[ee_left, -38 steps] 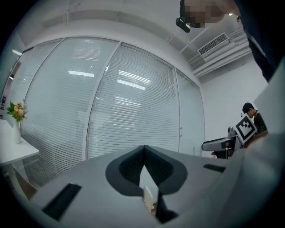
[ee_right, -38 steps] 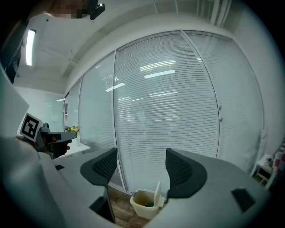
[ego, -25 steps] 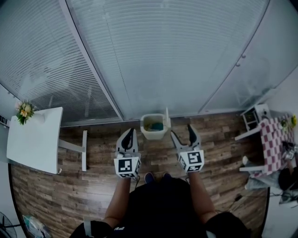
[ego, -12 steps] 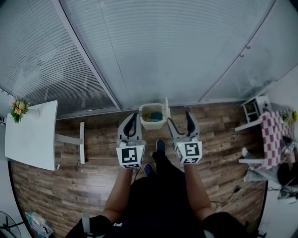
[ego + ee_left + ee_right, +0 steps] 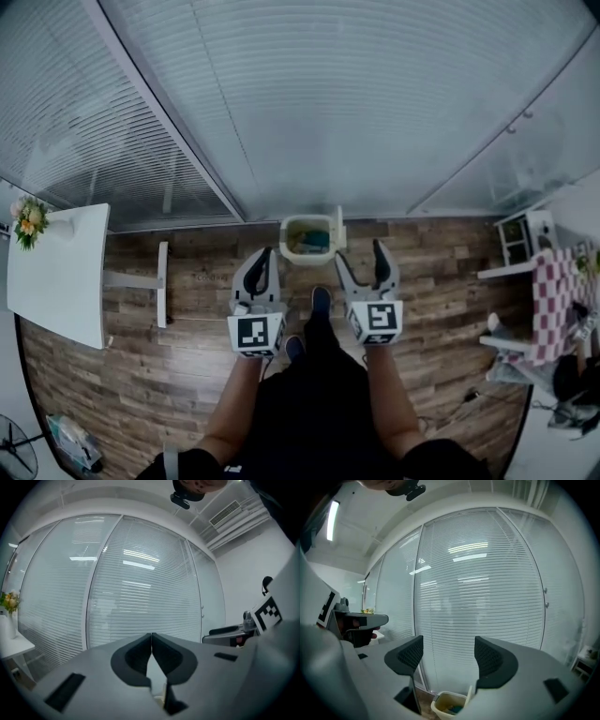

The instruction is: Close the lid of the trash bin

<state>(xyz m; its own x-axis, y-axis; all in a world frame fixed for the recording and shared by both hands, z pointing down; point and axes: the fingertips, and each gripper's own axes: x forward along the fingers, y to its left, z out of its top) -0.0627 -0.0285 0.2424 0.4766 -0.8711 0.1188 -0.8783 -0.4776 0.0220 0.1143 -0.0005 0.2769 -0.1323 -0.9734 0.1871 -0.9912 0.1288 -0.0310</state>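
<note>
Trash bin (image 5: 307, 238) stood on floor (image 5: 178, 370) below blinds (image 5: 328, 112), lid (image 5: 338, 226) upright, unclosed. We stepped nearer within last second: approach only. Left gripper (image 5: 266, 255) jaws together, right gripper (image 5: 359, 254) jaws apart, both empty, short of lid.

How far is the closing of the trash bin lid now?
Done: nothing; the lid stands upright on the open trash bin. In hand: the right tool, open and empty, and the shut left tool are held short of the bin. Left: reach the lid and push it down.
</note>
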